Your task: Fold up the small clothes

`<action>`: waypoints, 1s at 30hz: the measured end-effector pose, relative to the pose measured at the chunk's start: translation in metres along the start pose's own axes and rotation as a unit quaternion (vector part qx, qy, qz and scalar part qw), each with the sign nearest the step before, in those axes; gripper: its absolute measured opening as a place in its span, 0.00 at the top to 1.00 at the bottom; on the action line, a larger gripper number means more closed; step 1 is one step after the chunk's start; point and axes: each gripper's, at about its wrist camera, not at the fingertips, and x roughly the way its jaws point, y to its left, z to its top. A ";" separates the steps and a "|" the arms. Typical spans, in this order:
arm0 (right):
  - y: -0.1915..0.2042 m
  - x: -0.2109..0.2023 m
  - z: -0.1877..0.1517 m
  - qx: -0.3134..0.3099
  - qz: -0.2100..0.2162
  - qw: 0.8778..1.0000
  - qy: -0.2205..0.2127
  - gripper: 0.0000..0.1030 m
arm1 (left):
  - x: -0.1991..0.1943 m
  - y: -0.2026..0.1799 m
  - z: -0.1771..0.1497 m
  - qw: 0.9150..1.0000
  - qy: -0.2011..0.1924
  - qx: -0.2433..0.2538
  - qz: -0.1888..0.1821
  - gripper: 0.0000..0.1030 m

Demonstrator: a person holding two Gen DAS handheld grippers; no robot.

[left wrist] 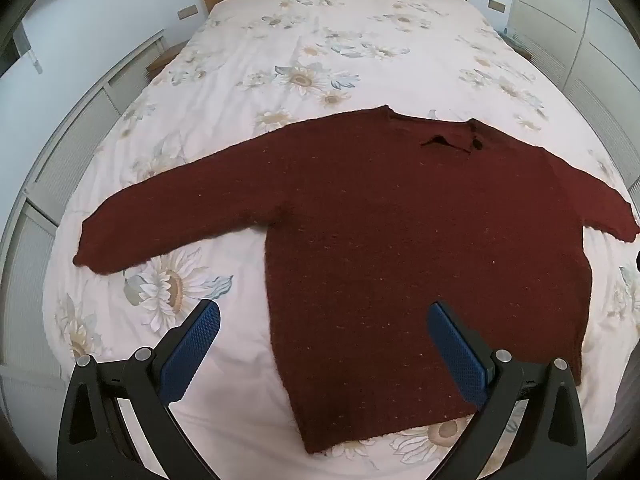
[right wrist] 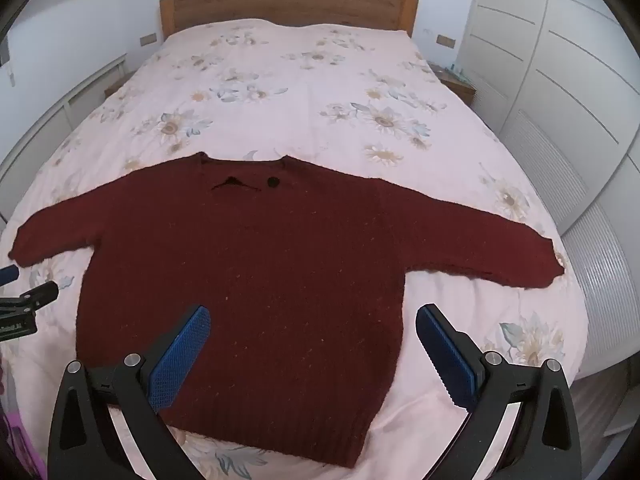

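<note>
A dark red knitted sweater (left wrist: pixel 400 232) lies flat on the bed, front up, both sleeves spread out sideways, hem nearest me. It also shows in the right wrist view (right wrist: pixel 256 280). My left gripper (left wrist: pixel 322 316) is open and empty, hovering above the sweater's lower left edge. My right gripper (right wrist: pixel 312 320) is open and empty, hovering above the sweater's lower right part. The left gripper's fingertips (right wrist: pixel 12 274) show at the left edge of the right wrist view, near the left cuff.
The bed has a pale pink floral cover (right wrist: pixel 304 92) and a wooden headboard (right wrist: pixel 288 0). White wardrobe doors (right wrist: pixel 560 92) stand to the right, low white cabinets (left wrist: pixel 72 168) to the left. A nightstand (right wrist: pixel 456 80) sits by the bed's far right corner.
</note>
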 end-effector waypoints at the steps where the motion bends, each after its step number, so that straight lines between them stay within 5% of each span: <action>1: 0.001 0.000 0.000 -0.001 -0.001 1.000 0.000 0.00 | 0.000 0.000 0.000 1.000 0.000 0.002 0.003 0.01; 30: -0.002 0.002 -0.009 -0.006 -0.010 1.000 0.027 0.00 | 0.010 0.000 -0.005 1.000 0.002 0.010 0.006 0.01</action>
